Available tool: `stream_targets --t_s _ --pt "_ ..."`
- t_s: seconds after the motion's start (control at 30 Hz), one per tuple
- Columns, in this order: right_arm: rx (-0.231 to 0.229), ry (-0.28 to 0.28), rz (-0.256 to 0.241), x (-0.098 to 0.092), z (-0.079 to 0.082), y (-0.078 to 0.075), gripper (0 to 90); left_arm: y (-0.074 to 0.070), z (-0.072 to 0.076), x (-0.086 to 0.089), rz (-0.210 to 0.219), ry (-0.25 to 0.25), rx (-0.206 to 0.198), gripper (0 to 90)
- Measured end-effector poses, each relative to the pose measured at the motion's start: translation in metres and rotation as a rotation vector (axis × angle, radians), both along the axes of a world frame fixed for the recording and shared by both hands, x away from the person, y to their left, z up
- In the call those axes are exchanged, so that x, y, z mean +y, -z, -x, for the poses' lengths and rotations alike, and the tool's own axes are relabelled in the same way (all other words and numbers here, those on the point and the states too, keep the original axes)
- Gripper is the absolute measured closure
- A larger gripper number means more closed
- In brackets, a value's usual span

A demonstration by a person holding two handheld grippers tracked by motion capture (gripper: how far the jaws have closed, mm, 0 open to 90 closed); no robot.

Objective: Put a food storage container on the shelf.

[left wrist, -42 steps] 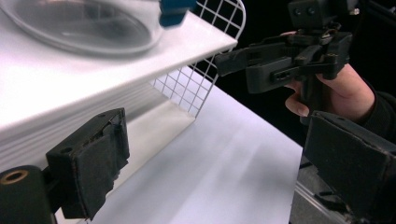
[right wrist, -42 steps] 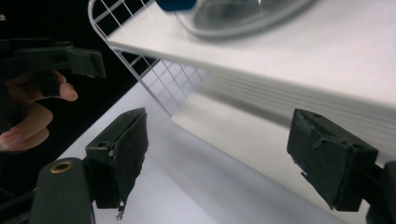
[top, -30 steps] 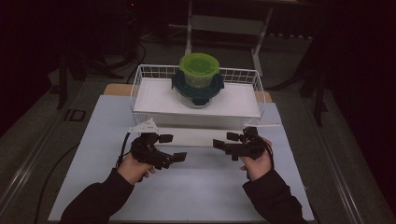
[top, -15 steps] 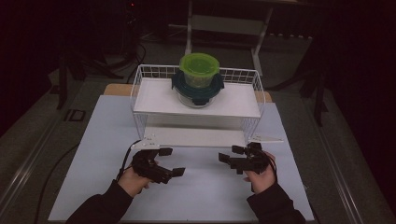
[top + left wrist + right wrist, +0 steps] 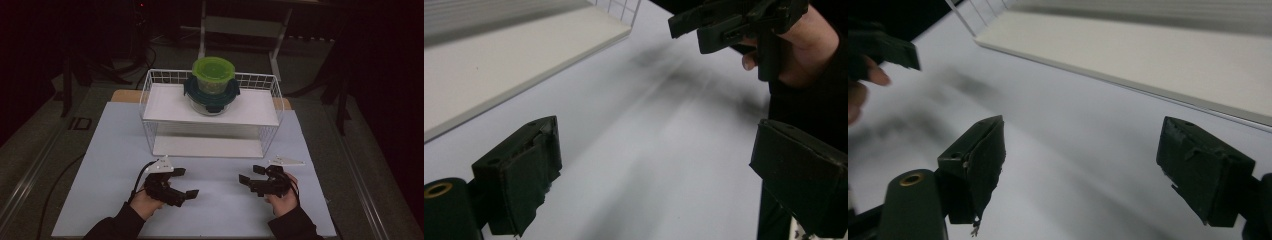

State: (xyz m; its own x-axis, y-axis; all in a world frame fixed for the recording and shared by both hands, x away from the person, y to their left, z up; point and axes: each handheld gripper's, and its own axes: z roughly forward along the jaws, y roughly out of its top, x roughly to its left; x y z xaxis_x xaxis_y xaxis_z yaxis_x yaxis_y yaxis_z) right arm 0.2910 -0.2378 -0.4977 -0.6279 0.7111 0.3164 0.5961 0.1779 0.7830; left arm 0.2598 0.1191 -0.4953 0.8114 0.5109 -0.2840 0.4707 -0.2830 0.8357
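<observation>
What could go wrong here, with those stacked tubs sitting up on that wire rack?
The green-lidded container is stacked on a dark-lidded container atop the wire rack's raised shelf, so a clumsy grab might topple both. Both grippers, left gripper and right gripper, are open and point toward each other low over the table, so they might collide. The rack's wire rim might snag a jaw when reaching in.
</observation>
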Motion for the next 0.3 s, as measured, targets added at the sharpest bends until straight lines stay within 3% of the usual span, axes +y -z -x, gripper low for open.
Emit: stream_targets --t_s 0.3 --pt "0.009 0.029 0.001 -0.0082 -0.0046 0.0060 19.1 0.0094 -0.0003 -0.0007 -0.005 0.005 0.011 5.7"
